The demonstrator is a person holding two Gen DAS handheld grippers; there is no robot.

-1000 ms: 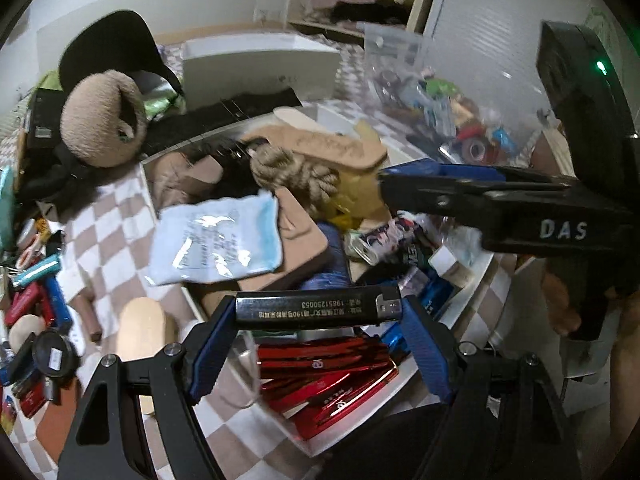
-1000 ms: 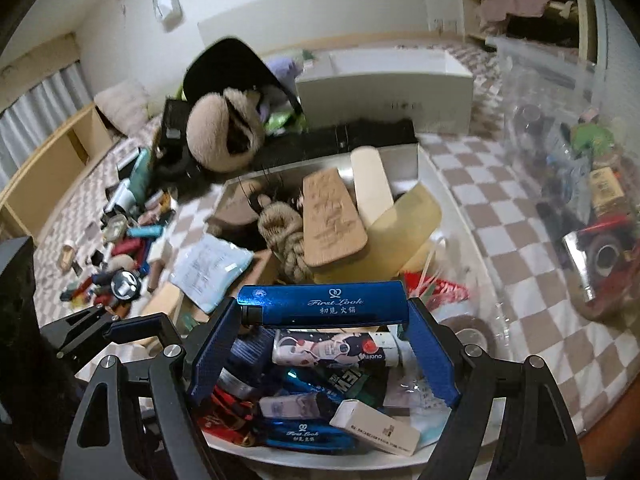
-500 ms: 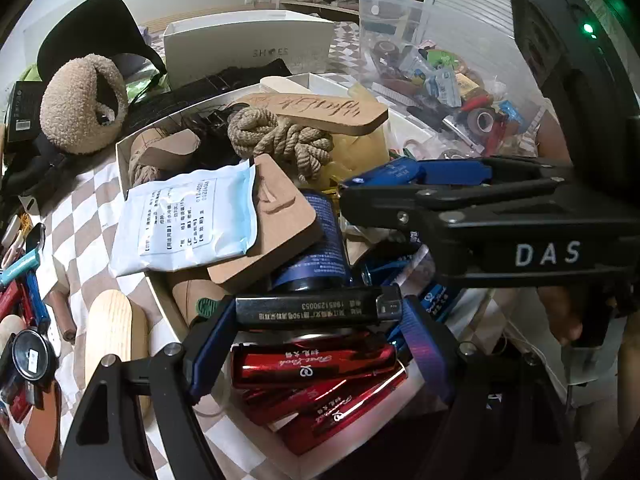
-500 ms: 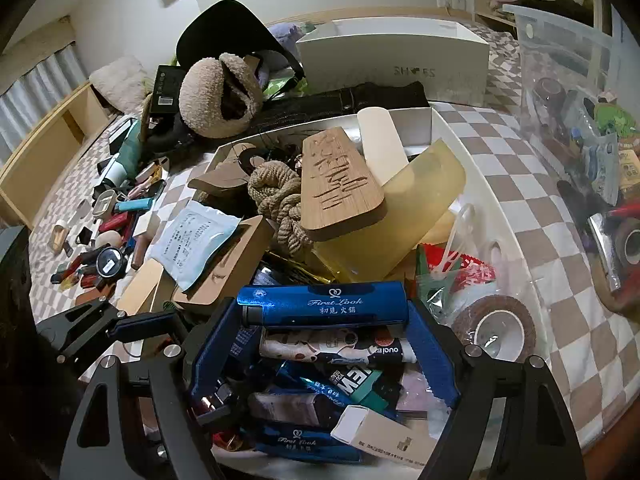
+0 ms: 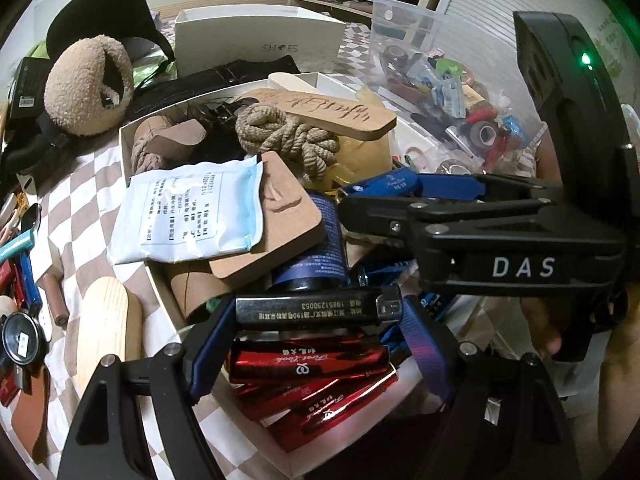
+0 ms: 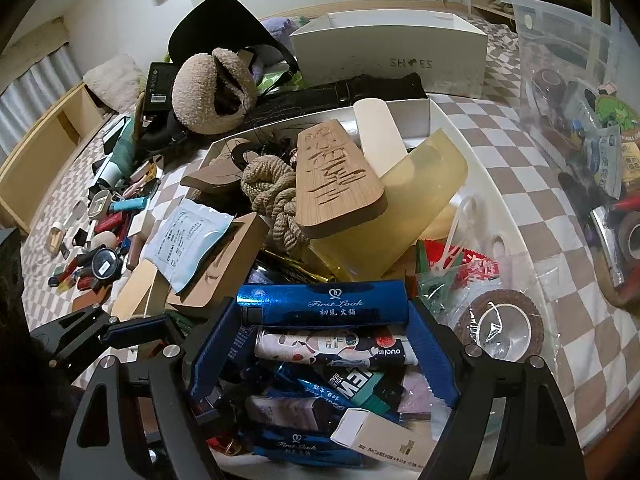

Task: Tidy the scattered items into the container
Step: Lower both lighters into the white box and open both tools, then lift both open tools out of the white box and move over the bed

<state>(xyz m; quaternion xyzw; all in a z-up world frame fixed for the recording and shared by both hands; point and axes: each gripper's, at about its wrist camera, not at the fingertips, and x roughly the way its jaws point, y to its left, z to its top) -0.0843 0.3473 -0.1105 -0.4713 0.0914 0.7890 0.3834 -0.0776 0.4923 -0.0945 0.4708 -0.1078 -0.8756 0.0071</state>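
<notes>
My left gripper (image 5: 318,312) is shut on a black lighter (image 5: 318,311), held crosswise just above red foil packets (image 5: 308,362) at the near end of the white container (image 5: 126,136). My right gripper (image 6: 322,308) is shut on a blue foil packet (image 6: 322,305) over the container's (image 6: 486,184) near part, above a pile of small packs. The right gripper also shows in the left wrist view (image 5: 384,190), with the blue packet (image 5: 384,186) between its fingers. The container is heaped with a rope knot (image 6: 272,188), wooden boards and a mask packet (image 5: 188,210).
Loose small items (image 6: 100,248) lie scattered on the checked cloth to the left. A fuzzy beige earmuff (image 6: 208,88), a black cap and a white shoe box (image 6: 388,56) stand behind the container. A clear bin of tapes (image 6: 592,128) stands at the right.
Both grippers have moved lower and closer over the container, each still holding its item. The red packets and the pile of packs now sit nearer beneath them.
</notes>
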